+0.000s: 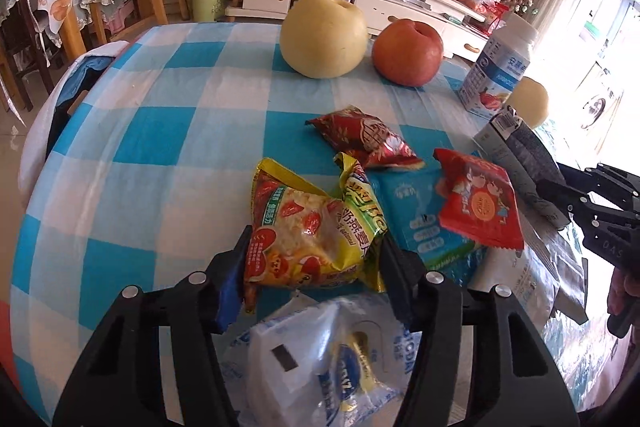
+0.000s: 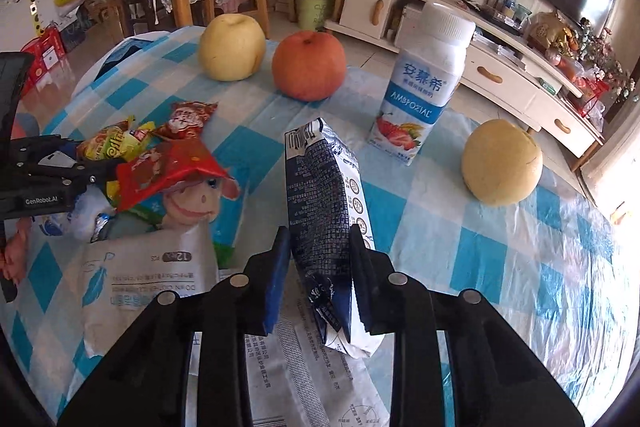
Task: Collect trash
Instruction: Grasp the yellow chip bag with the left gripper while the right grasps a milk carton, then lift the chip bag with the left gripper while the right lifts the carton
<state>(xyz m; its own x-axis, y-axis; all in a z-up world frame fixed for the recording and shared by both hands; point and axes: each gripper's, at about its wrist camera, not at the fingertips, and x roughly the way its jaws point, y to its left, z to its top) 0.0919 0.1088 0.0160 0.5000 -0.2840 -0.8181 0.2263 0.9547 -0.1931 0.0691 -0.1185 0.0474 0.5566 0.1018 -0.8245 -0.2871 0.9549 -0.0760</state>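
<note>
My left gripper (image 1: 314,247) is shut on a yellow oatmeal packet (image 1: 312,231) and holds it over the blue-checked table (image 1: 160,131). A dark red wrapper (image 1: 366,139), a bright red wrapper (image 1: 478,205) and a light blue pack (image 1: 416,215) lie just beyond it. A white plastic bag (image 1: 320,359) lies under the gripper. My right gripper (image 2: 320,247) is shut on a crushed dark-printed milk carton (image 2: 324,195), tilted upright. The left gripper (image 2: 60,175) shows at the left of the right wrist view, the right gripper (image 1: 568,203) at the right of the left wrist view.
Two yellow pears (image 2: 232,47) (image 2: 502,163), a red apple (image 2: 309,65) and an upright yogurt bottle (image 2: 424,87) stand at the far side. A flat white package (image 2: 152,275) and a pig-face toy (image 2: 196,201) lie near the right gripper. Chairs, a bin and a TV cabinet stand beyond.
</note>
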